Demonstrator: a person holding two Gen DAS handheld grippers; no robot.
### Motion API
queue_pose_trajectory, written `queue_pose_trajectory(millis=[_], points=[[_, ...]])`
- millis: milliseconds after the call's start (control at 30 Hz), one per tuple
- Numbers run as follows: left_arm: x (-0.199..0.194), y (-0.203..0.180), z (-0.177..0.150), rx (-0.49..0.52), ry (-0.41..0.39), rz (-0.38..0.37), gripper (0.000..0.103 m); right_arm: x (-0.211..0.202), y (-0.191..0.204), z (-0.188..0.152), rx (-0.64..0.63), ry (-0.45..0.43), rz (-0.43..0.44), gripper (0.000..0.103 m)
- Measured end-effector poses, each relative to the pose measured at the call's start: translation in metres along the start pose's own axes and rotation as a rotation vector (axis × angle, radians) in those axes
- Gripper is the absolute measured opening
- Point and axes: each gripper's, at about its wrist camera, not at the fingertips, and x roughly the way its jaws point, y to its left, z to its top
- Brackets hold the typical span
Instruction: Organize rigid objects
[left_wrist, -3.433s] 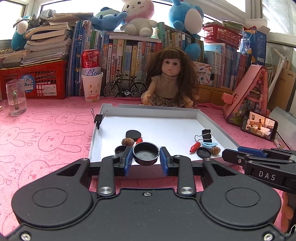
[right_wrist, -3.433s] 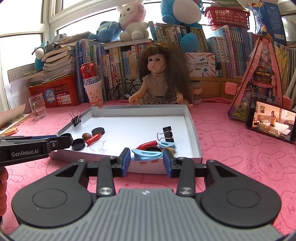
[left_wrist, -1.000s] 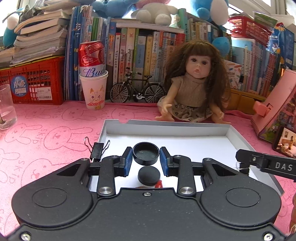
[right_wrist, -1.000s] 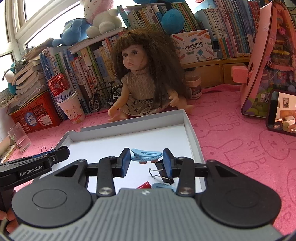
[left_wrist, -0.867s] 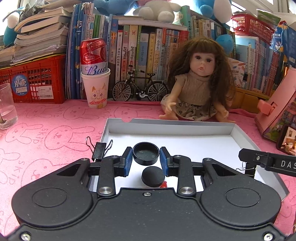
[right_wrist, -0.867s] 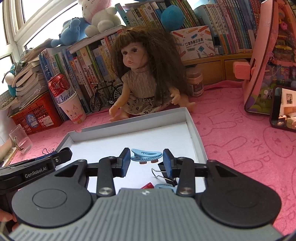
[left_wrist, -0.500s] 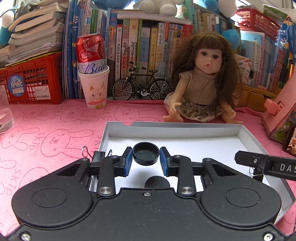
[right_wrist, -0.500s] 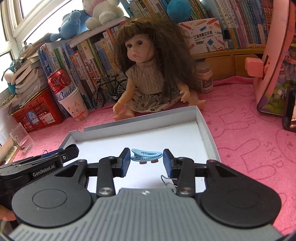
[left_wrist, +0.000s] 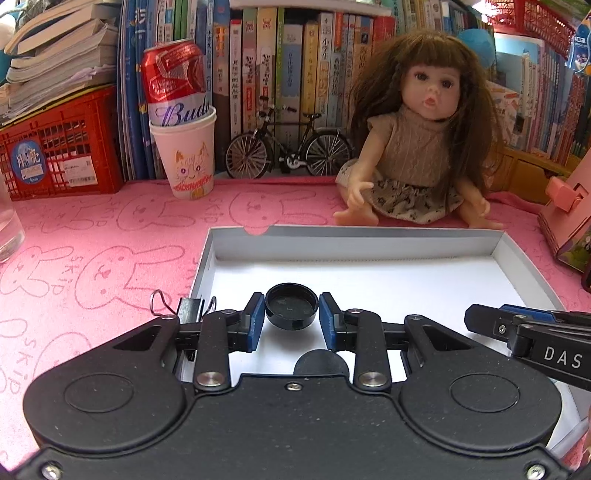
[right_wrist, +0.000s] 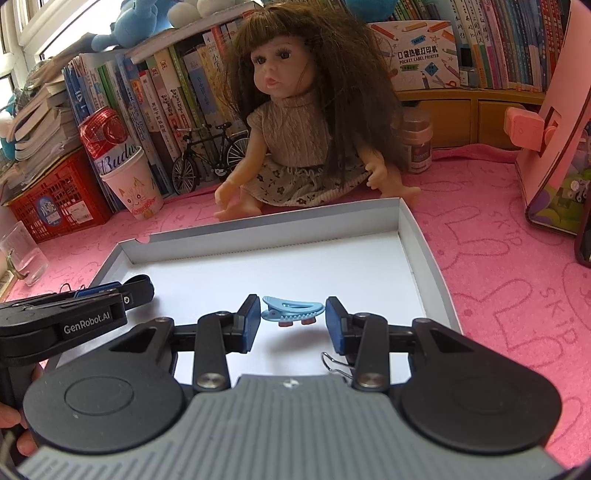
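My left gripper (left_wrist: 291, 314) is shut on a black round cap (left_wrist: 291, 310) and holds it over the left part of the white tray (left_wrist: 354, 242). A second black cap (left_wrist: 320, 363) lies on the tray floor just below it, partly hidden by the gripper body. My right gripper (right_wrist: 292, 319) has its blue pads on either side of a light blue hair clip (right_wrist: 291, 312) over the tray (right_wrist: 280, 229), with a small gap at each pad. The clip casts a shadow on the tray floor. A black binder clip (left_wrist: 191, 306) sits on the tray's left rim.
A doll (left_wrist: 417, 147) sits just behind the tray. A paper cup holding a red can (left_wrist: 181, 133), a toy bicycle (left_wrist: 288, 151), a red crate (left_wrist: 55, 155) and books line the back. A pink toy house (right_wrist: 554, 122) stands right. A wire clip handle (right_wrist: 334, 365) shows under my right gripper.
Both grippers have moved forward and deeper over the tray. The right gripper's pads now stand slightly wider around the blue clip. The loose black cap has slid under the left gripper body.
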Motion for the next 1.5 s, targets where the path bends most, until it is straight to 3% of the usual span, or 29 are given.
queue_pose_trajectory(millis=[200,800,967,1000,1033,1067,1300,1467,1500], points=[[0.007,0.003,0.0,-0.022,0.049,0.01,0.03,-0.001,0.001,-0.001,-0.014,-0.004,-0.008,0.044],[0.009,0.002,-0.001,-0.013,0.056,0.011,0.03,-0.002,0.003,-0.004,-0.039,-0.01,-0.012,0.046],[0.009,0.004,-0.001,-0.02,0.057,0.005,0.03,-0.004,0.003,-0.005,-0.038,-0.02,-0.008,0.048],[0.008,0.005,-0.001,-0.024,0.058,0.004,0.031,-0.005,0.003,-0.005,-0.037,-0.024,-0.005,0.054],[0.007,0.005,-0.001,-0.026,0.055,0.002,0.033,-0.006,0.003,-0.005,-0.037,-0.03,-0.002,0.06],[0.006,0.005,-0.001,-0.024,0.051,0.002,0.039,-0.008,0.003,-0.005,-0.04,-0.035,0.0,0.06],[-0.01,-0.001,-0.003,0.004,0.003,-0.001,0.051,-0.026,0.002,-0.002,-0.039,-0.093,-0.016,0.072],[-0.034,-0.002,-0.006,-0.009,-0.051,-0.03,0.074,-0.045,-0.003,-0.006,-0.035,-0.141,-0.035,0.081],[-0.039,-0.003,-0.007,-0.005,-0.06,-0.035,0.075,-0.049,-0.003,-0.008,-0.041,-0.153,-0.041,0.084]])
